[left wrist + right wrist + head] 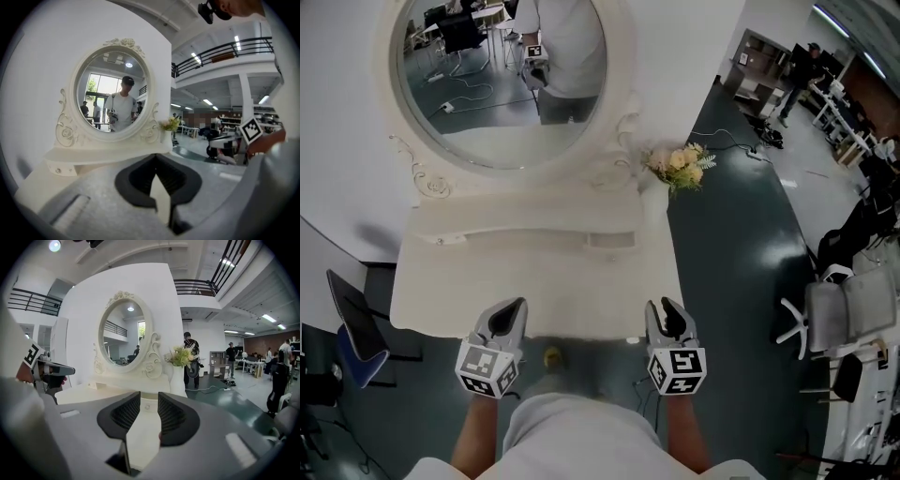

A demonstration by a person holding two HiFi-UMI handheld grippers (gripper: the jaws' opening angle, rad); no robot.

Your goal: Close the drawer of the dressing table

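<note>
A white dressing table (534,281) with an oval mirror (502,84) stands against the wall. Its raised back shelf (525,217) has a small drawer front (610,241) that sits flush; its knob (147,406) shows between my right jaws. No drawer juts out past the table's front edge in the head view. My left gripper (508,314) (156,157) hovers over the front left of the top, tips together, holding nothing. My right gripper (668,314) (148,401) hovers over the front right, jaws a little apart and empty.
A bunch of pale flowers (680,166) stands at the table's back right corner. A white office chair (839,314) is on the green floor to the right, a dark chair (356,328) to the left. A small yellow thing (551,356) lies on the floor below the front edge.
</note>
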